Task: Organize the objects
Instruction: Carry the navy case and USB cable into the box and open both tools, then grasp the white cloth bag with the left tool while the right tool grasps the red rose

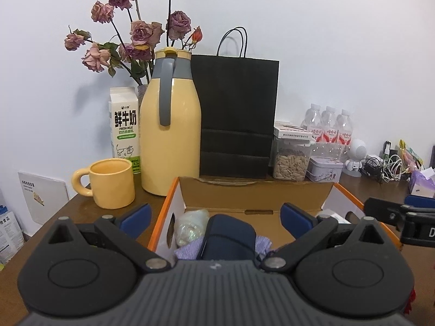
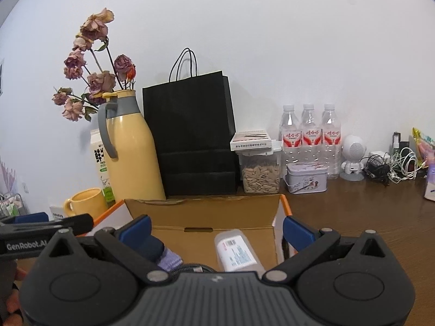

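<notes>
An open cardboard box with orange edges stands on the brown table in front of both grippers. In it lie a navy pouch, a crumpled clear bag and a purple cloth. My left gripper hangs over the box's left half, wide open, with nothing between its blue pads. The right wrist view shows the same box with a white labelled pack beside the navy pouch. My right gripper is also wide open and holds nothing. The left gripper's side shows at the left edge.
Behind the box stand a yellow thermos jug, a yellow mug, a milk carton, dried roses and a black paper bag. To the right are a seed jar, a tin, water bottles, a white figurine and tangled cables.
</notes>
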